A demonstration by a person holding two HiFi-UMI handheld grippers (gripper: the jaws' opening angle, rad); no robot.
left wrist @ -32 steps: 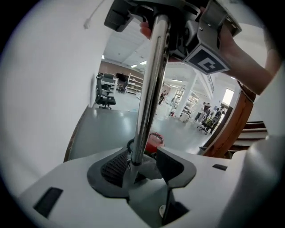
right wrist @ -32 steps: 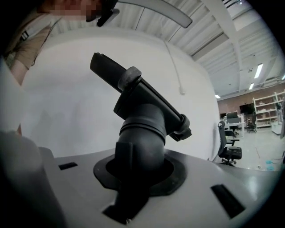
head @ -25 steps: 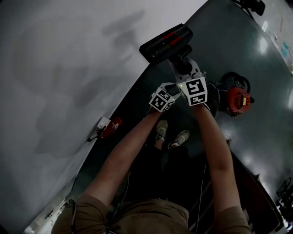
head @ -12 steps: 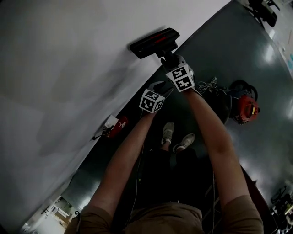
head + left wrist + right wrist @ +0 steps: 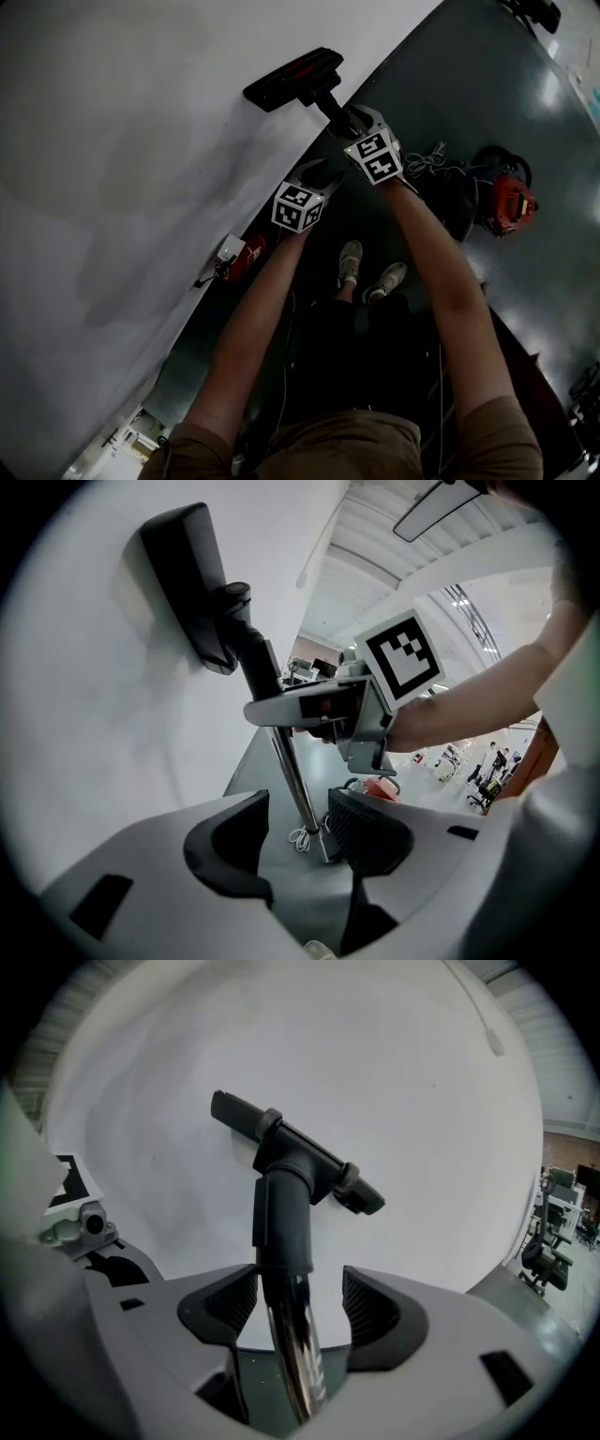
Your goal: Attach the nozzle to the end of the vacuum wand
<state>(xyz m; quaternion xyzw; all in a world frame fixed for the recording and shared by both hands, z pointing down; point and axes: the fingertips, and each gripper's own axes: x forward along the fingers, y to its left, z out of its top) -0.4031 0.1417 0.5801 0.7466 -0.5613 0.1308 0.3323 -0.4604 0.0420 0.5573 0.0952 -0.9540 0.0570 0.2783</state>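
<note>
My right claw (image 5: 300,1299) has just let its jaws part. The chrome vacuum wand (image 5: 296,1363) runs between the pads, nearer one of them, but neither clamps it. My left claw (image 5: 295,829) is spread wide and empty, with the wand standing beyond its tips. Just past the right claw's tips a black collar sits over the wand's end. Farther ahead the floor nozzle (image 5: 292,1150) lies against the white surface.

My worry is that, with no grip on it, the wand could tip or slide sideways. If the collar isn't fully seated, the nozzle may work loose.

I can read no brand or writing, only the black-and-white square markers on the right claw's cube (image 5: 403,658).
</note>
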